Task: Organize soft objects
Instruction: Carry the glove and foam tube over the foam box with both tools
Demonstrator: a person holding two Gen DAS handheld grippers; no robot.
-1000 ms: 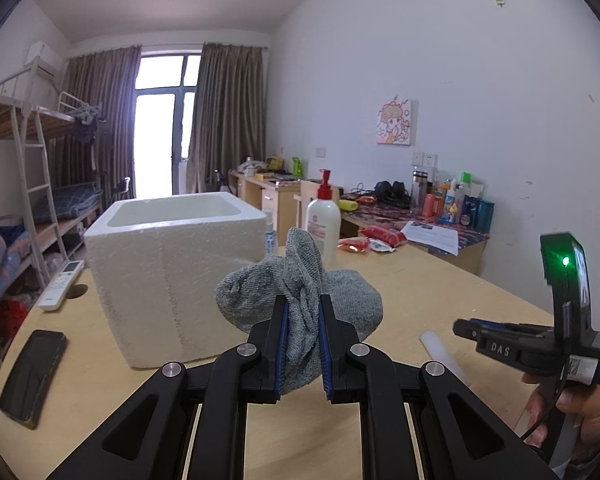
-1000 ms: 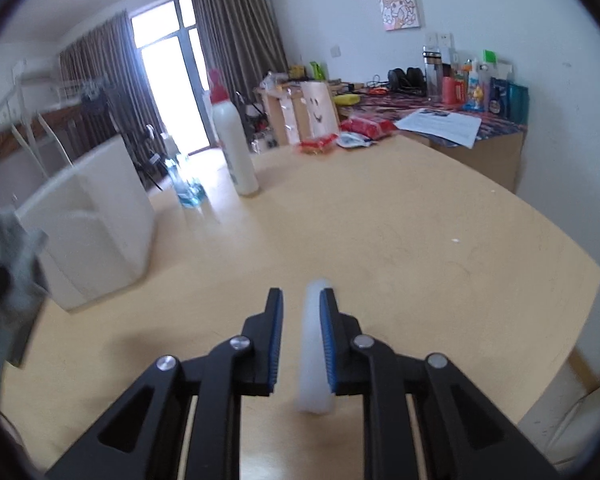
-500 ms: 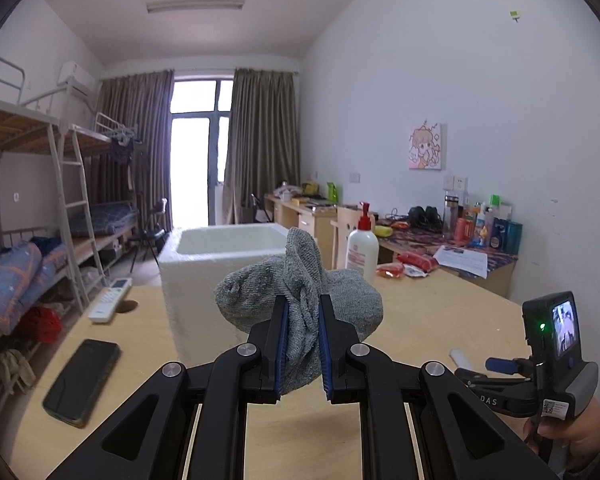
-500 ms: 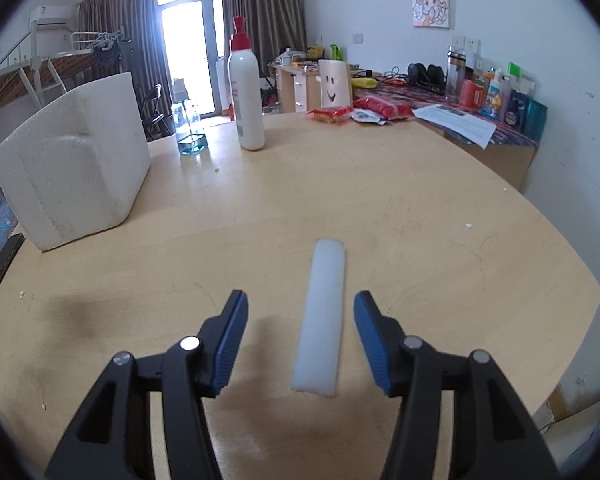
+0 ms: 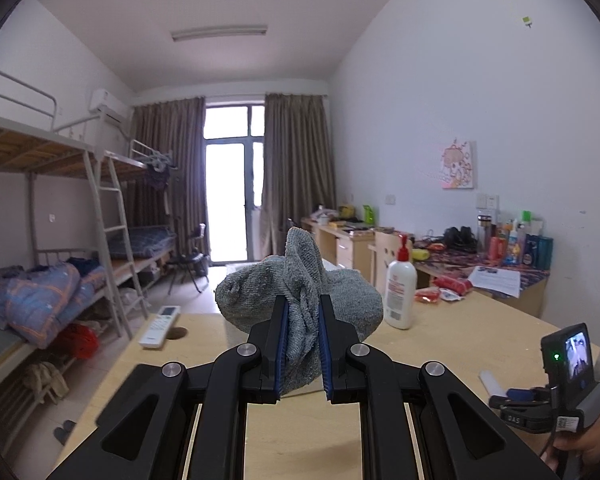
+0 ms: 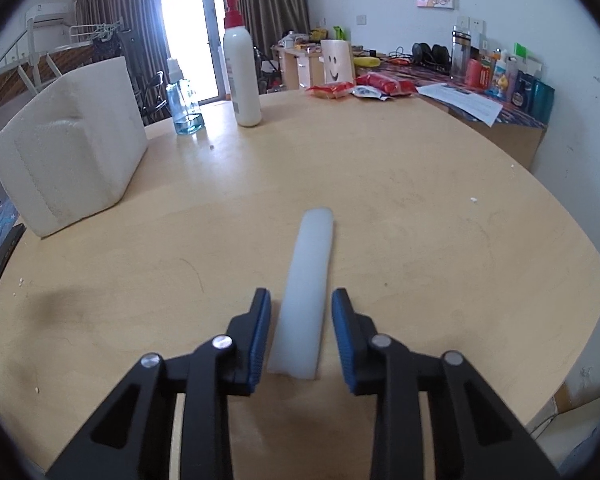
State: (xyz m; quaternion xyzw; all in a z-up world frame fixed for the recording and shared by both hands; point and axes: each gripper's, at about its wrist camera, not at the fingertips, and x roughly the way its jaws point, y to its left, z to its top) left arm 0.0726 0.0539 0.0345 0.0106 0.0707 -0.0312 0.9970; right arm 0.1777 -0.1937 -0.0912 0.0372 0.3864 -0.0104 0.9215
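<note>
My left gripper (image 5: 302, 300) is shut on a crumpled grey knitted cloth (image 5: 352, 300), held up above the round wooden table (image 5: 460, 332). A white foam strip (image 6: 314, 248) lies flat on the table (image 6: 420, 200), with its near end between the blue pads of my right gripper (image 6: 301, 296). The jaws are closing, and a thin gap shows on each side of the strip. In the left wrist view the right gripper (image 5: 516, 396) sits low at the right, held by a hand, with the strip (image 5: 492, 384) beside it. A white foam box (image 6: 72, 160) stands at the table's left.
A white pump bottle (image 6: 242, 76) and a blue glass bottle (image 6: 186, 104) stand at the table's far side, with red snack packets (image 6: 380, 82) beyond. A remote (image 5: 160, 326) lies at the far left edge. Bunk beds (image 5: 60, 280) line the left wall.
The left gripper rose with the cloth and tilted up, so the foam box sank behind it. The right gripper opened wide, sank over the strip, then narrowed around it.
</note>
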